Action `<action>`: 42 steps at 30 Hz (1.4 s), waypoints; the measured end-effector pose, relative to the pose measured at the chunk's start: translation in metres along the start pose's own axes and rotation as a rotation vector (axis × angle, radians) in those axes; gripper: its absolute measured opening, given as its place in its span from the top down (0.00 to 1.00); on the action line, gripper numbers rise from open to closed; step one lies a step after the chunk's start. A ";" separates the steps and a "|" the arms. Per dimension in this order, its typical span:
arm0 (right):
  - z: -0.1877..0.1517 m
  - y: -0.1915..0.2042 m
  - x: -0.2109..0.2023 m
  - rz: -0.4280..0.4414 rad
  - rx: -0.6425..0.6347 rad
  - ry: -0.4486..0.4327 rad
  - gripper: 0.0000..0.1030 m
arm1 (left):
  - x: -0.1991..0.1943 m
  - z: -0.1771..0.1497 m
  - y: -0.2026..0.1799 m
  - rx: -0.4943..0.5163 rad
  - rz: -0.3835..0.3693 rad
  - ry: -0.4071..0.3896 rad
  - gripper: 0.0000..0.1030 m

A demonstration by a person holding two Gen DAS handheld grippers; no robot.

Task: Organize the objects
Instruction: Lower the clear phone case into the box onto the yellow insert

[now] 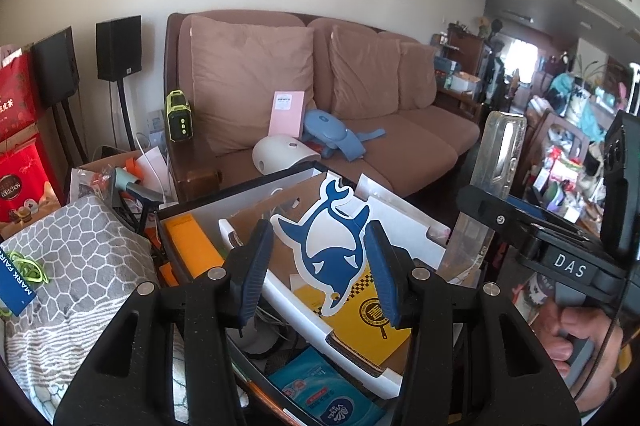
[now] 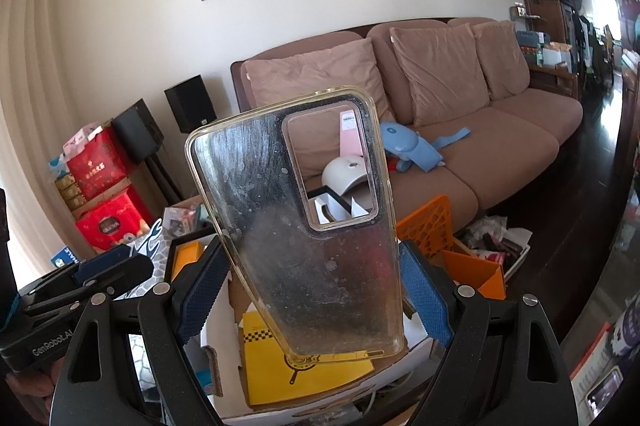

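One clear phone case (image 2: 296, 226) stands upright in the right tongs (image 2: 312, 290), its two long edges pinched between the blue pads, the camera cut-out at the top. Its lower end hangs over a yellow booklet (image 2: 280, 370). From the left camera the same case shows edge-on, and part of a hand (image 1: 576, 338) grips the handle below it.

The left tongs (image 1: 316, 266) are set about half wide around one whale-shaped card (image 1: 328, 242); whether the pads actually press its edges I can't quite tell. The card is above an open white box (image 1: 400, 222) crammed with papers, an orange packet (image 1: 192, 246) and a blue tissue pack (image 1: 332, 394), the pack cut off by the tongs.

Behind stands a brown sofa (image 1: 400, 154) with three cushions (image 1: 248, 82), and beside it two black speakers (image 1: 119, 48). One orange crate (image 2: 428, 230) is half hidden by the case.
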State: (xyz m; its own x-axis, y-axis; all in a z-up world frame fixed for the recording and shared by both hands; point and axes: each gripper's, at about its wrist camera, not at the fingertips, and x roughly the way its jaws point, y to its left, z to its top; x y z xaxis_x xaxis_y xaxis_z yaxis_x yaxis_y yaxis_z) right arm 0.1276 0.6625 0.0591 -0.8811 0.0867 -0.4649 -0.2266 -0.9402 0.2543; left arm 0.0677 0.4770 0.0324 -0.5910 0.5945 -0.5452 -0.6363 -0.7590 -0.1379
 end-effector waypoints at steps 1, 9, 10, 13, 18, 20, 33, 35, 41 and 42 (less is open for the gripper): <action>0.000 -0.001 0.000 0.000 0.000 0.001 0.17 | 0.001 -0.001 0.000 -0.002 0.000 0.001 0.57; 0.001 0.002 0.003 -0.001 -0.003 0.011 0.17 | 0.003 -0.002 0.002 -0.006 0.002 0.004 0.57; 0.001 0.003 0.003 -0.001 -0.004 0.011 0.17 | 0.004 -0.002 0.002 -0.007 0.001 0.004 0.57; 0.001 0.002 0.004 0.000 -0.005 0.014 0.17 | 0.005 -0.002 0.002 -0.006 0.000 0.006 0.57; 0.000 0.001 0.005 0.001 -0.008 0.031 0.17 | 0.007 -0.002 0.005 -0.028 -0.018 0.019 0.57; 0.001 0.002 0.007 0.004 -0.012 0.045 0.17 | 0.007 -0.001 0.006 -0.042 -0.030 0.021 0.57; -0.005 0.009 0.018 0.022 -0.046 0.100 0.17 | 0.015 0.000 0.010 -0.067 -0.028 0.038 0.57; -0.005 0.008 0.017 0.019 -0.048 0.104 0.17 | 0.016 0.001 0.011 -0.072 -0.027 0.039 0.57; -0.004 0.007 0.015 0.005 -0.046 0.090 0.17 | 0.021 0.000 0.010 -0.082 -0.026 0.047 0.57; -0.004 0.007 0.014 0.004 -0.049 0.087 0.17 | 0.023 -0.001 0.010 -0.085 -0.027 0.049 0.57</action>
State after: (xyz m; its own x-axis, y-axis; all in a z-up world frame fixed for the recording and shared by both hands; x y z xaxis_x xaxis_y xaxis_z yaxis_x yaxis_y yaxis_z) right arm 0.1153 0.6561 0.0512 -0.8421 0.0558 -0.5365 -0.2009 -0.9555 0.2158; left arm 0.0485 0.4826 0.0178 -0.5477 0.6031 -0.5799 -0.6064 -0.7637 -0.2215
